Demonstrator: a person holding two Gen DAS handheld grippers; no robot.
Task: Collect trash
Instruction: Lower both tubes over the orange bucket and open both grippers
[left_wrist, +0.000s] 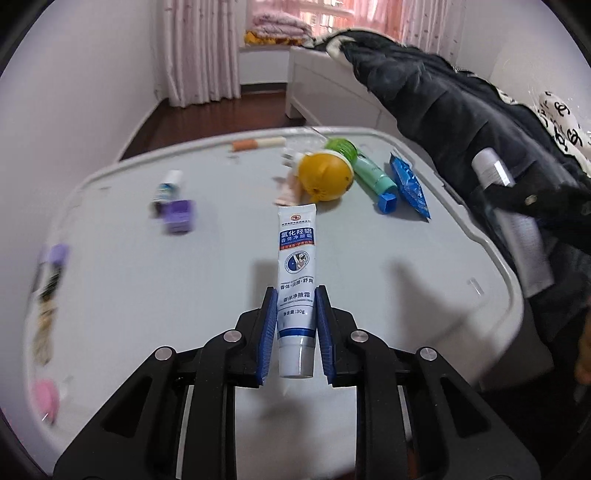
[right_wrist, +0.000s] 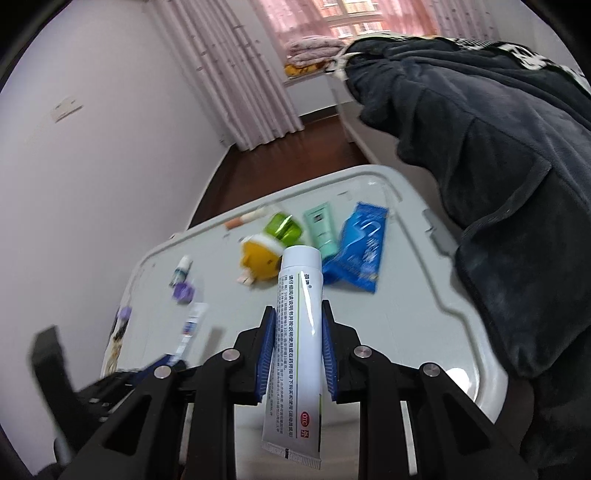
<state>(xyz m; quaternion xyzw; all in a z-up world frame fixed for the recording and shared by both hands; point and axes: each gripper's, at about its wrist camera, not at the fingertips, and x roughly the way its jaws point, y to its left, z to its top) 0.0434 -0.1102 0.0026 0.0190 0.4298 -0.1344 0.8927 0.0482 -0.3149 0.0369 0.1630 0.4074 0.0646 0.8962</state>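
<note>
A: Left gripper (left_wrist: 295, 314) clamped on blue-and-white cream tube (left_wrist: 296, 280). Long axis running straight out along the fingers, cap end back toward the camera, flat crimped end pointing away over the grey table (left_wrist: 147, 277). Pads (left_wrist: 267, 332) pressed on both sides of the lower half. Held clear of the table top.

B: Right gripper (right_wrist: 298, 339) likewise shut on white ointment tube (right_wrist: 295, 332). Opposite way round: round cap end pointing away, crimped tail hanging back below the jaws, near the camera. Axis tilted slightly, top leaning right.

A: Beyond the left tube: yellow round toy (left_wrist: 325, 177), green bottle (left_wrist: 341, 147), teal tube (left_wrist: 373, 173), blue wrapper (left_wrist: 408, 184), all close together at the far side. Purple block (left_wrist: 177, 216) off to the left, blurred.

B: Same cluster in the right view, behind the white tube's cap. Only here: left gripper's black frame low at left, its tube a blur. Only in left view: white tube tucked against the dark garment (left_wrist: 480, 122) at right, pink thing (left_wrist: 46, 400) at lower left edge, too blurred to name.
</note>
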